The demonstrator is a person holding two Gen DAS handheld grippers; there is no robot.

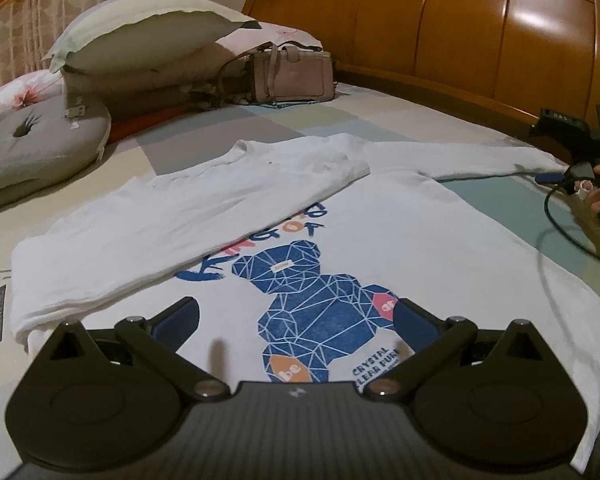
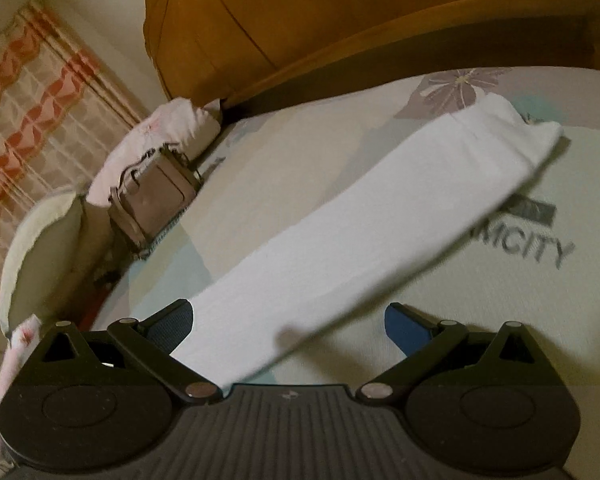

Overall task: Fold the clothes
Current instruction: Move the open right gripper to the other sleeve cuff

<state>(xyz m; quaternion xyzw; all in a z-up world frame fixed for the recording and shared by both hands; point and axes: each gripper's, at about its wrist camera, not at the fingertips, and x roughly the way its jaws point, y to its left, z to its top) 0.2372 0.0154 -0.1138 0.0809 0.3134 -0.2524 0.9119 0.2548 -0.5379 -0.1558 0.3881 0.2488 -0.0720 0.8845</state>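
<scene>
White tee (image 1: 400,216) flat, collar twd headboard (image 1: 460,32); L gripper (image 1: 296,320), R gripper (image 2: 288,324) agape.

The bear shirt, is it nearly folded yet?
Not yet. One sleeve is already folded across the shirt, over the top of the bear print. The other sleeve lies stretched out on the bed. Both grippers, left gripper and right gripper, are open, holding nothing.

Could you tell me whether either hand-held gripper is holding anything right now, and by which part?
Nothing is held. The left hand-held gripper is open above the white shirt; the right hand-held gripper is open around its sleeve.
</scene>
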